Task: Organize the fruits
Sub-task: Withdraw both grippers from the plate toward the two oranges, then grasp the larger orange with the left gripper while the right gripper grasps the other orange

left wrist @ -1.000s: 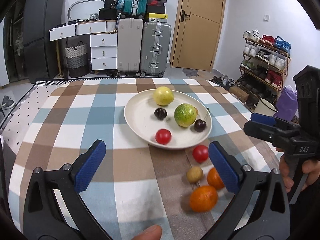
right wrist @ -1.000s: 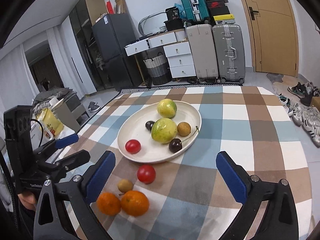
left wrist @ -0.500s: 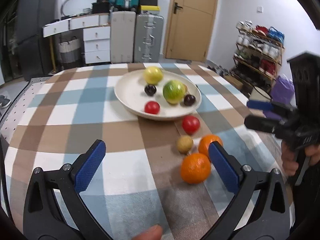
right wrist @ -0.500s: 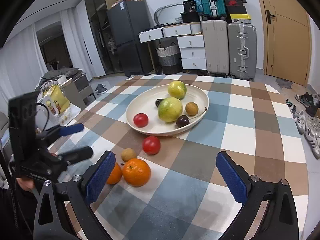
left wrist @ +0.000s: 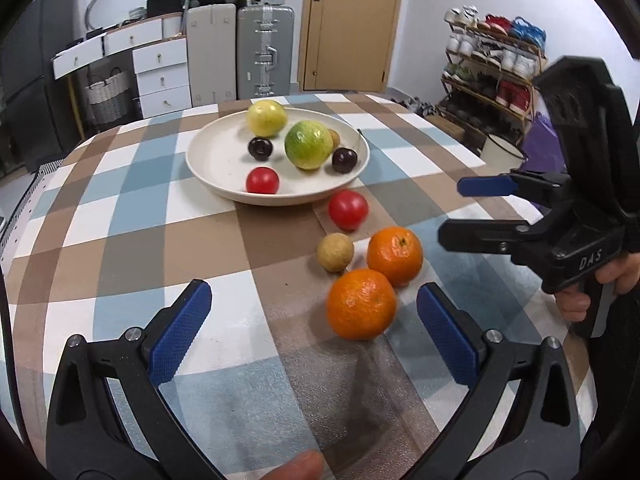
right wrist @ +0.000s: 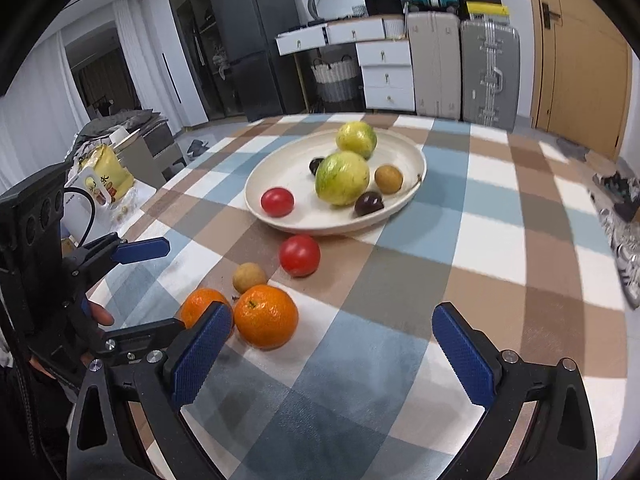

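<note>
**Both jaws wide over the loose fruit at the bench's near edge**

The left gripper (left wrist: pixel 314 336) hangs low over the checked cloth of the bench (left wrist: pixel 132 216), its blue-padded jaws spread wide and holding nothing. The nearer orange (left wrist: pixel 361 304) lies just ahead of them, closer to the right pad. The second orange (left wrist: pixel 395 256) touches it from behind, and a small tan fruit (left wrist: pixel 335 252) sits just beside both. A loose red tomato (left wrist: pixel 348 210) lies between this cluster and the rim of the cream plate (left wrist: pixel 212 160).

The plate stands toward the middle of the bench. In it are a yellow-green fruit (left wrist: pixel 267 118) at the far side, a larger green fruit (left wrist: pixel 308 150) near the centre, two dark cherries (left wrist: pixel 260 149) (left wrist: pixel 344 160) on either side of the green one, a red tomato (left wrist: pixel 262 180) at the near rim, and a small brown fruit (right wrist: pixel 388 178) behind the green one.

The right gripper (right wrist: pixel 332 350) is also spread wide and empty, above the cloth near the bench's front edge. Its left pad overlaps one orange in its own view, and the other orange lies just inside that pad. A hand (left wrist: pixel 600 280) grips its handle, seen from the left wrist view at the bench's right edge.
</note>
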The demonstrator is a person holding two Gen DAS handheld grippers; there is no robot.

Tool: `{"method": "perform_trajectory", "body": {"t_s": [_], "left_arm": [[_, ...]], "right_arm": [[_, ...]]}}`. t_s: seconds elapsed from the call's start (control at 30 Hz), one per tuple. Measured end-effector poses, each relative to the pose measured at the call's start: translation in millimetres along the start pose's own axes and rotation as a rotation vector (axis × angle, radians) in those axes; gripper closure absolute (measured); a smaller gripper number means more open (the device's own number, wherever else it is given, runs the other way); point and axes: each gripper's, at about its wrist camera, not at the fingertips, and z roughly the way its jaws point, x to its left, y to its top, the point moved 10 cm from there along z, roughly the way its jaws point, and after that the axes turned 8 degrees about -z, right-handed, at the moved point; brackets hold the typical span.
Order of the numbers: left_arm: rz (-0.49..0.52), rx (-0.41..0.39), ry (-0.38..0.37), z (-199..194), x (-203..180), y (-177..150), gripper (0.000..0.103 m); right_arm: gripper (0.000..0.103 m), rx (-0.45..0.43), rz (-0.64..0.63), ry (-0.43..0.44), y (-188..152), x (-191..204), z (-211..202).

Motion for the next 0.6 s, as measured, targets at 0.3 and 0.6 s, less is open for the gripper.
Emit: {"method": "perform_trajectory", "body": {"t_s": [0.3,0.6], "left_arm": [[0.034,0.077,0.015,16.4,-6.3,-8.7,0.006],[0.025,0.118,-0.026,23.8,-7.2,-13.5,0.031]], "right_arm": [[0.002,0.052,-0.014,-0.009,-7.1,6.6,13.0],[0.006,0.071,0.017,0.023,-10.3,5.9,20.7]]}}
